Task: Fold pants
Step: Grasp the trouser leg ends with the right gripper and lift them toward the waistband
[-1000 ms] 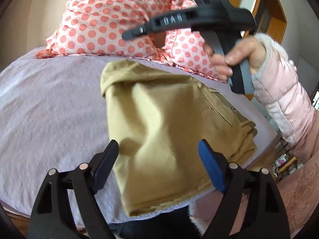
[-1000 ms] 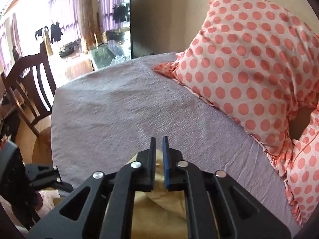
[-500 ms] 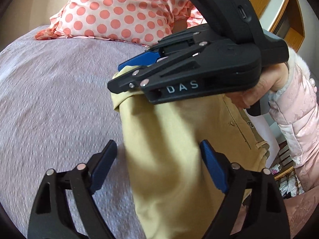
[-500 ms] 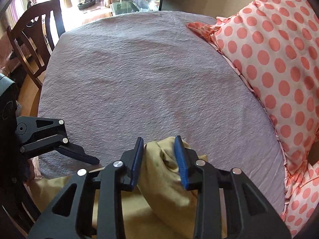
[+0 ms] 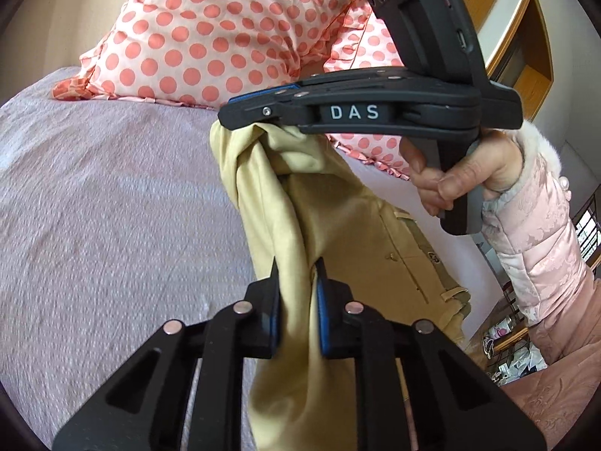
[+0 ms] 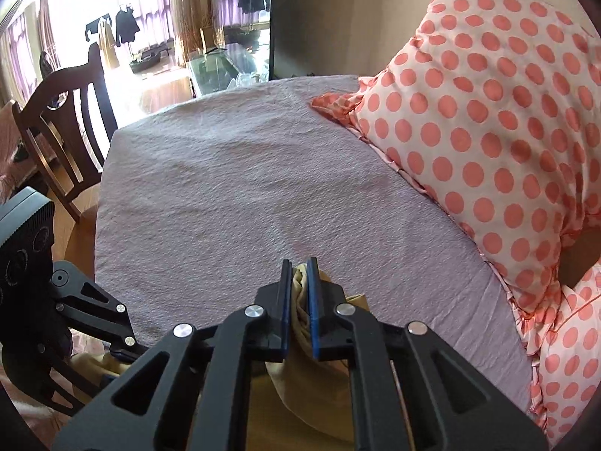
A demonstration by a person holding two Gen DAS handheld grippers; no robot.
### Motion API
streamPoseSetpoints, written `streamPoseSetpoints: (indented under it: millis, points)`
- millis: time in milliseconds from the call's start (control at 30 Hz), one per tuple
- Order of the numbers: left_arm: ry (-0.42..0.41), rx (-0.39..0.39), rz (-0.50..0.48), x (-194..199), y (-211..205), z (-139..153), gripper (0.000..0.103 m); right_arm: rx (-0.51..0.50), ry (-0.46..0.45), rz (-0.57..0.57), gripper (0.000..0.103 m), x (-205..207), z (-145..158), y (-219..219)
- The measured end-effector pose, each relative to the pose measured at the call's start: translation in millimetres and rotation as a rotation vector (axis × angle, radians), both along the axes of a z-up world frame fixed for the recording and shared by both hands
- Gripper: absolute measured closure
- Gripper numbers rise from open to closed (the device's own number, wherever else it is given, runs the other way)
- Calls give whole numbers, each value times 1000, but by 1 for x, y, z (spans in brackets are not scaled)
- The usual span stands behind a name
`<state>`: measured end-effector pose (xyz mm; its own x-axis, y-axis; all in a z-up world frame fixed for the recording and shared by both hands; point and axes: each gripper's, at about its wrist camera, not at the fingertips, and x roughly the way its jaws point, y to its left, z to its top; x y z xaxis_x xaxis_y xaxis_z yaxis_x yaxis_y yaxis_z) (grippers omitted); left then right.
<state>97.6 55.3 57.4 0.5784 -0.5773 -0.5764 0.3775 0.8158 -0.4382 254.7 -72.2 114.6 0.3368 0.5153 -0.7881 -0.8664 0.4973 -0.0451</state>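
Tan pants (image 5: 375, 233) lie folded on the lilac bedsheet (image 5: 112, 206), with one edge raised off it. My left gripper (image 5: 296, 274) is closing its jaws, and a vertical fold of the tan cloth is pinched between the blue pads. My right gripper (image 5: 233, 111), held by a hand (image 5: 469, 165) in a pink sleeve, is closing too and grips the bunched far corner from above. In the right wrist view the right gripper (image 6: 299, 267) squeezes a tuft of the pants (image 6: 300, 387), and the left gripper (image 6: 124, 349) shows at the lower left.
A polka-dot pillow (image 5: 210, 30) (image 6: 488, 112) lies along the far side of the bed. A dark wooden chair (image 6: 64, 120) stands past the bed's left edge. Bare sheet (image 6: 225, 188) spreads beyond the pants. Shelves and clutter sit at the right (image 5: 507, 338).
Both grippers went from standing around the cloth to pinching it. The left jaws closed from wide apart onto a fold. The right gripper took the far corner and raised it.
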Motion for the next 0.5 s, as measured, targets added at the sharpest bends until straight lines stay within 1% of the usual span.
streamPoseSetpoints:
  millis: [67,167,233,300,400,467,500]
  points:
    - [-27,4,-6,-5,-5,9,89,48,0,-32,96,5,12,-11]
    - [-38,3,-13,-12,-11,14,90,85,8,-95,97,19,18,-26]
    - [-26,-3,-3,-13,-11,12,90,109,43,-122,97,31,15,-31]
    - [-10,-8,16,-17,-7,8,90,118,74,-112,97,35,8,-30]
    - [18,22,54,-15,-1,-1,89,108,78,-100,97,35,-3,-19]
    - [59,48,80,-9,5,-12,86,107,78,-115,96,37,-15,-11]
    - [85,48,90,-6,8,-18,83,91,67,-118,96,35,-22,-7]
